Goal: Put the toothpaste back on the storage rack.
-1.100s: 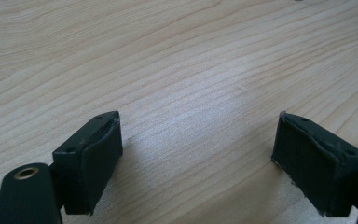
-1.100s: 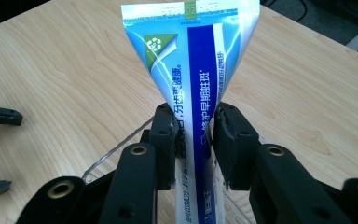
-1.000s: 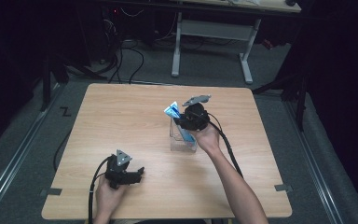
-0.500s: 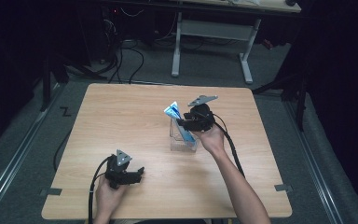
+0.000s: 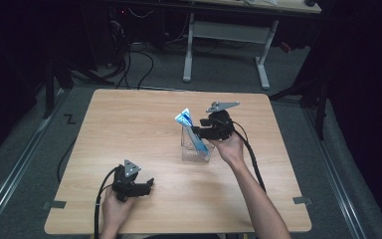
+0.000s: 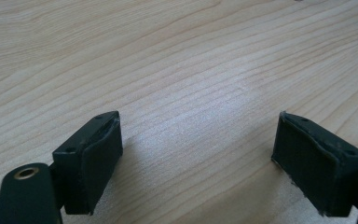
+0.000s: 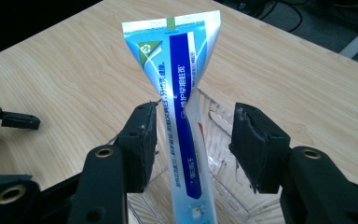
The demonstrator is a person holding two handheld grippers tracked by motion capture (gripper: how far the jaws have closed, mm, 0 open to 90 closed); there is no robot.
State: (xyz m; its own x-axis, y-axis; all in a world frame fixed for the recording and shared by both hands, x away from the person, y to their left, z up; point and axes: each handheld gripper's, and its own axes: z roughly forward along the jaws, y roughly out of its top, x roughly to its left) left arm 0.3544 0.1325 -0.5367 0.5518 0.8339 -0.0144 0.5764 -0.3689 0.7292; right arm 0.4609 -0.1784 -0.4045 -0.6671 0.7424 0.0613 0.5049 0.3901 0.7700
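Between the jaws of the right claw [image 7: 193,144] stands a blue and white toothpaste tube [image 7: 182,93], and the jaws stand apart: one pad lies against or just beside the tube's edge, the other is well clear of it, so the tube is not pinched. The tube leans with its flat crimped end up and its lower end down inside a clear plastic box [image 7: 223,186], whose see-through walls rise around it and under the claw. In the high view the right claw [image 5: 202,130] hovers at the box [image 5: 195,152] near the middle of the wooden counter [image 5: 129,129], the tube [image 5: 188,127] slanting out above the rim. The left claw [image 6: 198,163] sits low over bare wood with its jaws wide and nothing between them; in the high view it [image 5: 146,185] rests near the front left of the counter, well apart from the box. Beyond the counter, cables lie on the grey floor beside a white desk frame [image 5: 226,35].
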